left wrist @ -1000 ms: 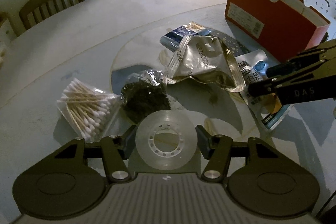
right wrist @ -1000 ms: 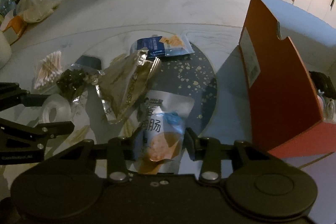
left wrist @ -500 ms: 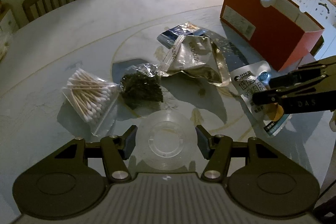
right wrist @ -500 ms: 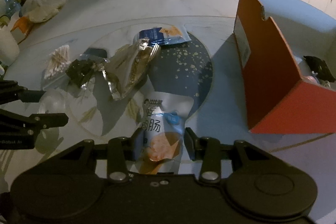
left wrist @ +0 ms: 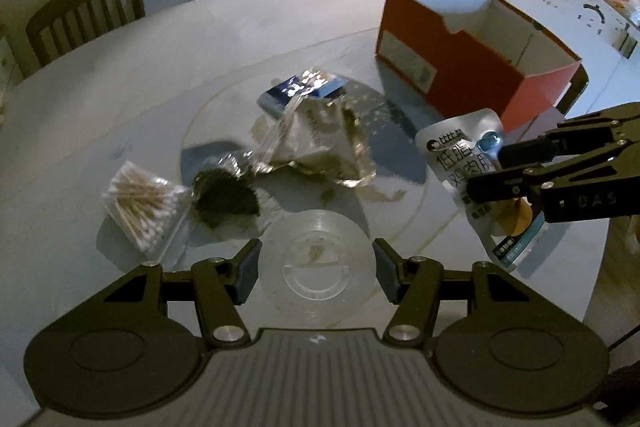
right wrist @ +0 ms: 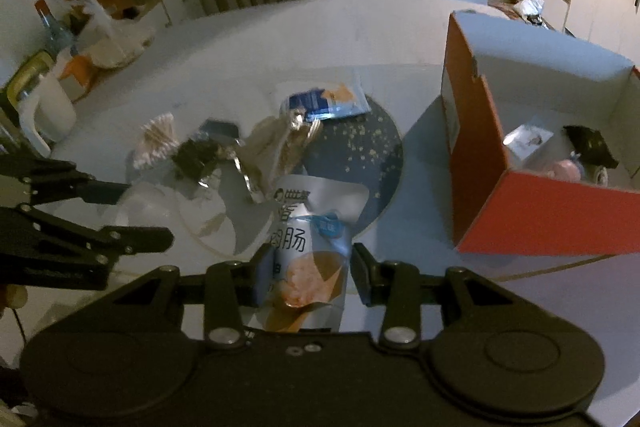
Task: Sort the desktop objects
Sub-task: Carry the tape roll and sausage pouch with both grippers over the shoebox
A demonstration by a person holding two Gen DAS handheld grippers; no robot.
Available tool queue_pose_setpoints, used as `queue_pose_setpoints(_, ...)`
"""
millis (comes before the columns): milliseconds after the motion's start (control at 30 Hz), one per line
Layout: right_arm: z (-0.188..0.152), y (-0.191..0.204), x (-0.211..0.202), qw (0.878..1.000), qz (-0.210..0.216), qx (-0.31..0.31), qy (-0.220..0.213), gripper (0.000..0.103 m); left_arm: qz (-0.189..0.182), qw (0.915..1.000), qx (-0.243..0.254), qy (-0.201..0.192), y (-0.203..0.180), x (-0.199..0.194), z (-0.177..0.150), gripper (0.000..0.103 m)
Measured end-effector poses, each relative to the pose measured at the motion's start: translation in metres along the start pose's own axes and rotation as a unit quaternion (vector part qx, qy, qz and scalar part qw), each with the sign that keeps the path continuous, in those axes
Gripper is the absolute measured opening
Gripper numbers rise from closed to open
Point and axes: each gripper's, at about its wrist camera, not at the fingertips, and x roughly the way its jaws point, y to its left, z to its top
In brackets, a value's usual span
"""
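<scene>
Left wrist view: left gripper [left wrist: 316, 263] fingers pinch the clear tape roll [left wrist: 316, 259], held above the table [left wrist: 120, 115]. Right gripper [right wrist: 306, 267] fingers clamp a sausage pouch [right wrist: 310, 247], near the red box [right wrist: 540, 211].

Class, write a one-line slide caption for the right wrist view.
Right gripper holds a snack pouch near the red box.

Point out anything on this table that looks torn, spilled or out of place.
The silver foil packet in the middle of the table lies crumpled and apparently torn open. A small foil bag beside it looks open too, dark contents showing.
</scene>
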Motion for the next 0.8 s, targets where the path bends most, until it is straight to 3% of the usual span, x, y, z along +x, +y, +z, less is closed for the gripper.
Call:
queue_pose_setpoints(433,0.029,-0.042,-0.059,0.999,0.010,-0.002,-0.037,0.040,-0.016,0.9994,0.017,-0.024,-0.032,-0.021,0.039,0.059)
queue_pose_setpoints(800,0.044,-0.093,-0.075,0.999,0.011,-0.001,-0.045,0.040,-0.027,0.9985,0.030,-0.038,-0.071,-0.014,0.084,0.059)
